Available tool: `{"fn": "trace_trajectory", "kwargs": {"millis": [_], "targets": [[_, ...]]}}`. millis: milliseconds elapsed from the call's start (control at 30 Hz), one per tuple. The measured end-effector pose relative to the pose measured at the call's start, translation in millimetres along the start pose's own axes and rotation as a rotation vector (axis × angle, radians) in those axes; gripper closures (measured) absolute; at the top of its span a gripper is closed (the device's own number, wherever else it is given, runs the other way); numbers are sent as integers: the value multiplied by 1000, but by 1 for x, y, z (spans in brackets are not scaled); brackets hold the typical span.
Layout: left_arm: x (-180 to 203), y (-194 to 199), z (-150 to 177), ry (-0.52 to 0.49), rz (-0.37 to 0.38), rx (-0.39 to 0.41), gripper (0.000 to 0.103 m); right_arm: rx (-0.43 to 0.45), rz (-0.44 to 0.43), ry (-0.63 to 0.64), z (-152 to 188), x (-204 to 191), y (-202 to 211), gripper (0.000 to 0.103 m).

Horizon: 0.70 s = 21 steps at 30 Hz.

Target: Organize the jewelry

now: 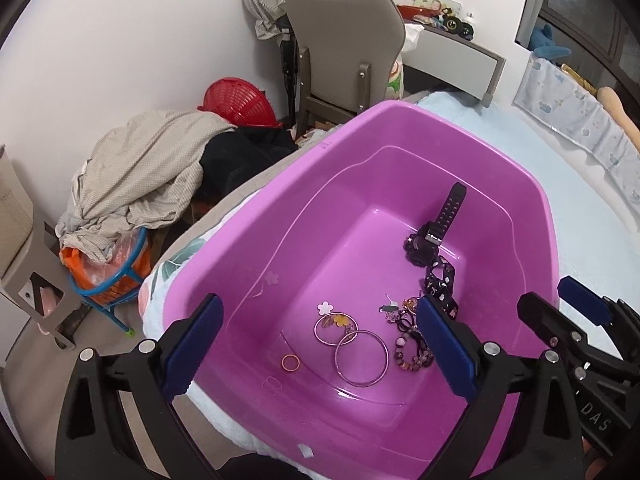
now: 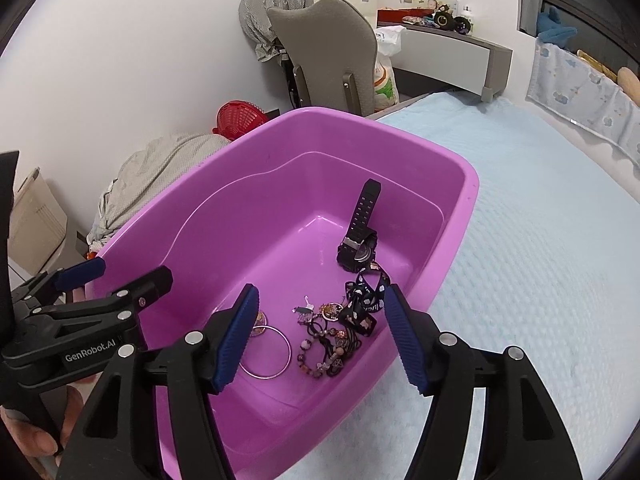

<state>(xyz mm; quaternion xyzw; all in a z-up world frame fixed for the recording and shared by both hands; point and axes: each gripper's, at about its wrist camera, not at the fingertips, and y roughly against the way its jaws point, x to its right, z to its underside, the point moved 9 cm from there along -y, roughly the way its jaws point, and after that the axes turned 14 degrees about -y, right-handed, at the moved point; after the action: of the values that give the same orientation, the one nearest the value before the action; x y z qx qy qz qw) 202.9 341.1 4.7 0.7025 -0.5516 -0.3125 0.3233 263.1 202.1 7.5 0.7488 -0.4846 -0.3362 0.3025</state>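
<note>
Tangles are your main risk: the beaded bracelet, hair ties and patterned ribbon lie knotted together, so pinching one could drag the heap up with it. Both your claws stand wide open and hold nothing. Your right gripper hovers over that pile at the near right of the purple tub; your left gripper frames the silver hoops. The black watch leans farther back.

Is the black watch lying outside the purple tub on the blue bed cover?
No. The black watch sits inside the purple tub, its strap leaning up against the tub's inner wall.
</note>
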Motion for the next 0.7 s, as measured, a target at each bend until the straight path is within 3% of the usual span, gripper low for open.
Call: {"fn": "trace_trajectory", "kwargs": {"millis": [700], "targets": [[12, 21, 3, 0, 6, 30, 8, 53, 28, -52, 19, 13, 24, 39]]}}
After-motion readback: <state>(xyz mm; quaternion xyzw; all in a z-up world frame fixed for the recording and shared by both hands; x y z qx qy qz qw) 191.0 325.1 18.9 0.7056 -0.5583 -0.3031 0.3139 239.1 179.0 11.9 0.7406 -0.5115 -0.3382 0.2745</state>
